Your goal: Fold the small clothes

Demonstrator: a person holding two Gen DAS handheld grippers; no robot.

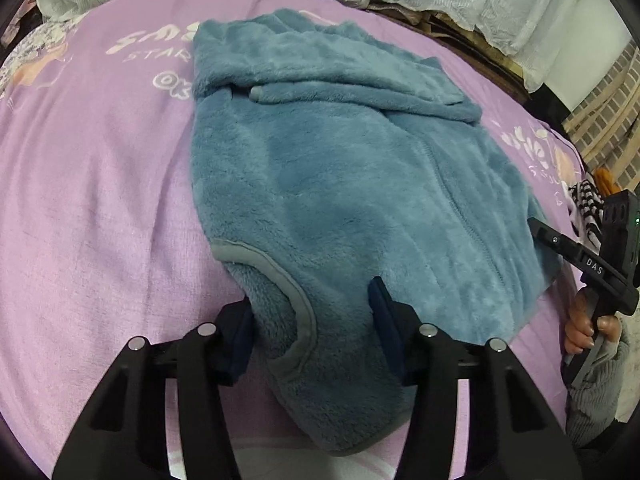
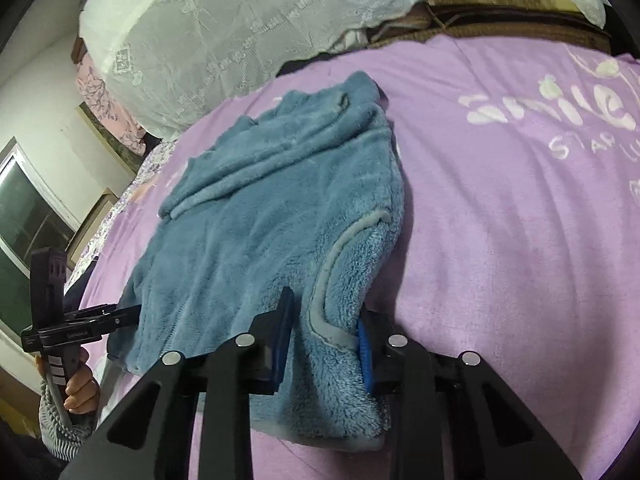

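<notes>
A bed (image 1: 100, 200) covered by a lilac sheet with pale printed lettering fills both views; the lettering is partly covered by the garment in the left wrist view and cut off at the frame edge in the right. White lace-patterned bedding (image 2: 208, 40) is heaped along the far edge, and what lies beneath it cannot be made out. A blue fleece garment (image 1: 340, 184) lies spread flat on the sheet, its far portion folded over itself, a zip line running down the body, grey binding edging its openings; whether this is a vest or a sleeved top cannot be determined. At its near end two bound corners are taken up. The left hand-held gripper (image 1: 312, 308) stands about half open with a thick bunch of fleece filling the gap between its pads, both pads touching the cloth. The right hand-held gripper (image 2: 326, 326) is narrower, its pads pressed against a bunched corner of the same garment from both sides. Each tool appears side-on in the other camera, held by a hand (image 1: 584, 328) in a grey ribbed sleeve, largely cut off at the frame margin. A black-and-white patterned item (image 1: 586, 204) at the bed's edge is too obscured to identify.
</notes>
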